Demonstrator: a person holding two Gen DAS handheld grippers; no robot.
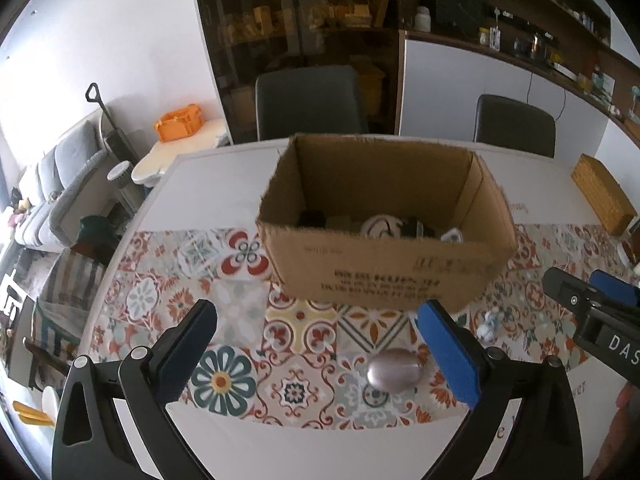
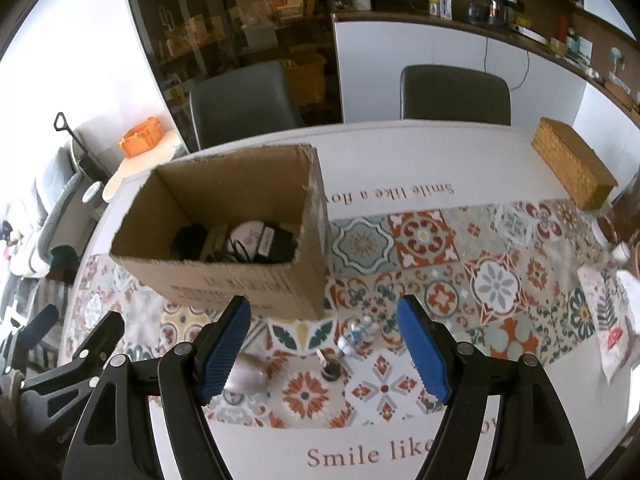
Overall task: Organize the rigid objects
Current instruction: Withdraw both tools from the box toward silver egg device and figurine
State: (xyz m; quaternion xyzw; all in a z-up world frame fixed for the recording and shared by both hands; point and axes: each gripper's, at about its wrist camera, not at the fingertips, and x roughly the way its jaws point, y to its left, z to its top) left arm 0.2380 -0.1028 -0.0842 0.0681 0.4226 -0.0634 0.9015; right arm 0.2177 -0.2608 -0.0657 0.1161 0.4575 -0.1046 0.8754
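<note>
Nearest the front edge of the table [image 2: 400, 168], both grippers hang above the patterned cloth [image 2: 440, 264] with their jaws standing apart and nothing between the pads; the left gripper [image 1: 316, 344] shows blue ribbed pads on black arms, and the right gripper [image 2: 322, 344] is of the same make. Just below the left gripper a smooth, rounded silvery oval object [image 1: 394, 370] lies on the cloth, close to its right finger; in the right wrist view a small blue-and-white figurine [image 2: 356, 336] and a small dark round piece [image 2: 331, 368] lie on the cloth between the fingers, touched by neither. Printed words, "Smile like", run along the near white border of the cloth, whose middle band is a run of tile motifs in rust, teal and grey; the surface beneath is white and curved at its left edge. Toward the middle of the table stands an open cardboard box [image 1: 384, 264], corrugated, brown, with rough torn rims; inside lie dark items and a pale round one, too jumbled to tell apart. At the far right edge sits a woven basket [image 2: 572, 164], oblong and straw-coloured. Beyond the far edge stand two grey chairs [image 1: 308, 100], then dark wooden shelving [image 1: 320, 20] crowded with boxes and bottles, and white walls; off the left edge are a grey sofa [image 1: 48, 184] and an orange crate [image 1: 178, 122].
</note>
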